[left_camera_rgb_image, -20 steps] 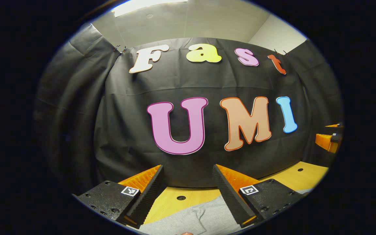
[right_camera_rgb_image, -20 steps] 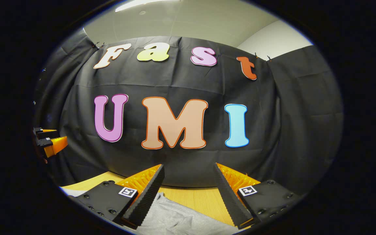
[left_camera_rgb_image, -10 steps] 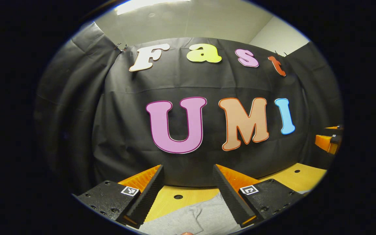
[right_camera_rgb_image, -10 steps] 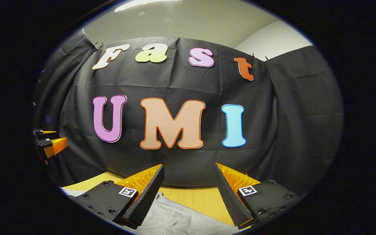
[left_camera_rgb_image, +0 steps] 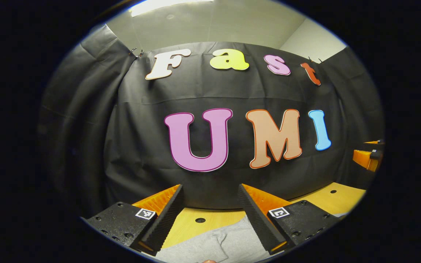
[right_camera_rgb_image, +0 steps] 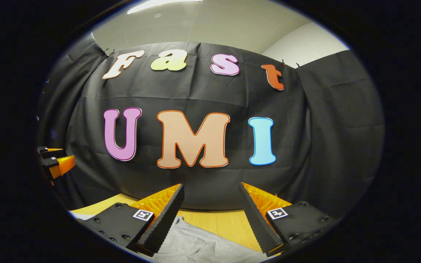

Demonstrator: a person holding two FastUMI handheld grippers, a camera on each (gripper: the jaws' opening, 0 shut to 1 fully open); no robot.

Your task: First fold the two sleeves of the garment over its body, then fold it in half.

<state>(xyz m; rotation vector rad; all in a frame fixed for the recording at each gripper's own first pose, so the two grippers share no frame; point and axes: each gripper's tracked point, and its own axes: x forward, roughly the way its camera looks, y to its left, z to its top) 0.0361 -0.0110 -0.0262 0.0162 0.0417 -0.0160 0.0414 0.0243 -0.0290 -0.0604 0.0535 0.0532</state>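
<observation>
Both tongs are held level above the wooden surface [left_camera_rgb_image: 192, 228], aimed at the booth wall rather than down at the work, which suggests a poised stance ahead of the first sleeve fold. The left tongs [left_camera_rgb_image: 210, 204] stand wide open with nothing between the fingers; the grey garment [left_camera_rgb_image: 214, 244] lies flat on the surface below and just ahead of them, a sleeve or hem edge visible beneath the gap. The right tongs [right_camera_rgb_image: 212, 202] are likewise spread wide and empty, with the garment [right_camera_rgb_image: 196, 244] lying under their left finger, its edge running diagonally across bare wood. In the left gripper view the right tongs appear at the far right edge [left_camera_rgb_image: 369, 157]; in the right gripper view the left tongs appear at the far left edge [right_camera_rgb_image: 55, 162]; the two are well apart, consistent with one stationed at each side of the garment. No fold is evident in the visible cloth. Judgement: neither sleeve fold has begun; each tongs must tip down and close on a sleeve edge
</observation>
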